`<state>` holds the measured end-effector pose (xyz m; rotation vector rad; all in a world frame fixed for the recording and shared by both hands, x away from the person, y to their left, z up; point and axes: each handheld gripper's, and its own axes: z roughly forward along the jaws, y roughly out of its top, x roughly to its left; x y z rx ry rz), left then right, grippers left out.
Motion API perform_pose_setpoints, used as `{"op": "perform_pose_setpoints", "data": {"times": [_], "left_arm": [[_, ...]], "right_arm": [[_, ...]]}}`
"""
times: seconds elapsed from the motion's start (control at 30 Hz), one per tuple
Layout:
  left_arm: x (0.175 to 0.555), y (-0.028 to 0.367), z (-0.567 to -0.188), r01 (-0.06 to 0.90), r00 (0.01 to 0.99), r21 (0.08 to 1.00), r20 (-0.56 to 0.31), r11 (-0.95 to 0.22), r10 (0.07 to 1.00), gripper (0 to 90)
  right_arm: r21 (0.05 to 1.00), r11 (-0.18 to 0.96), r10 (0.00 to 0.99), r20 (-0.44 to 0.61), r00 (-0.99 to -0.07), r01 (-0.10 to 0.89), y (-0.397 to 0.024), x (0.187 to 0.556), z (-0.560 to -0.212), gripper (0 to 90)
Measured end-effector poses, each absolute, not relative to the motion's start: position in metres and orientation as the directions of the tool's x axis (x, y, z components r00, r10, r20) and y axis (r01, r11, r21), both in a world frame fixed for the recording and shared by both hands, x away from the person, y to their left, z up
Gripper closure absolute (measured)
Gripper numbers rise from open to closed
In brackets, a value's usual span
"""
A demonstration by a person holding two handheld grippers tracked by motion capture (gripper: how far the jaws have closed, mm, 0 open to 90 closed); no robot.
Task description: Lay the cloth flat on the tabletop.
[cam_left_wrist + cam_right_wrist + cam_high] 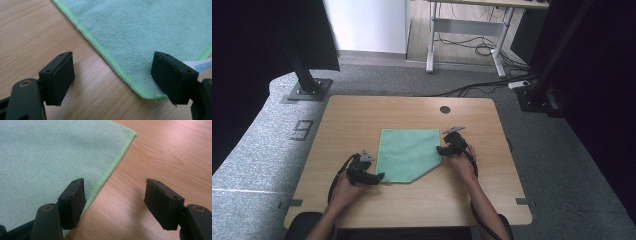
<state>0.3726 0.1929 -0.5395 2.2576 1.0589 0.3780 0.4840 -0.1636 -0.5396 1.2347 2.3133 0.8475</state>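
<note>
A light green cloth (407, 154) lies flat on the wooden table (362, 115); its near right edge runs on a slant. My left gripper (379, 176) sits low at the cloth's near left corner, open. In the left gripper view the left gripper (112, 56) has its jaws astride the hemmed corner of the cloth (150, 30), one over bare wood, one over the cloth beside a white label (200, 65). My right gripper (441, 149) is at the cloth's right edge, open. In the right gripper view the right gripper (115, 181) straddles the hem of the cloth (50, 157), and nothing is clamped.
A round cable hole (445, 109) sits near the table's far edge. Black frame posts (304, 75) stand on the grey floor at left and right. Behind the table are a white desk frame (464, 30) and loose cables (482, 47).
</note>
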Motion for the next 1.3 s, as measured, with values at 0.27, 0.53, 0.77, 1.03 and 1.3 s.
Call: {"op": "perform_pose_setpoints", "data": {"times": [0.27,0.53,0.77,1.03,1.3], "left_arm": [[0.370,0.193,-0.536,0.569,0.624,0.647,0.063,-0.508,0.779,20.1],[0.373,0.199,-0.538,0.584,0.603,0.645,0.062,-0.493,0.795,21.6],[0.378,0.208,-0.543,0.604,0.600,0.663,-0.013,-0.442,0.800,18.1],[0.377,0.209,-0.545,0.591,0.608,0.673,-0.011,-0.444,0.794,17.9],[0.377,0.208,-0.546,0.573,0.624,0.688,-0.013,-0.446,0.781,18.2]], "right_arm": [[0.679,0.415,0.833,-0.018,-0.553,0.605,-0.165,0.482,-0.537,35.1],[0.703,0.443,0.770,0.020,-0.638,0.556,-0.165,0.447,-0.511,45.6],[0.699,0.483,0.689,0.068,-0.722,0.527,-0.155,0.411,-0.508,58.0],[0.689,0.546,0.617,0.056,-0.785,0.477,-0.128,0.397,-0.521,58.4],[0.655,0.583,0.633,0.004,-0.774,0.481,-0.118,0.397,-0.535,82.3]]}}
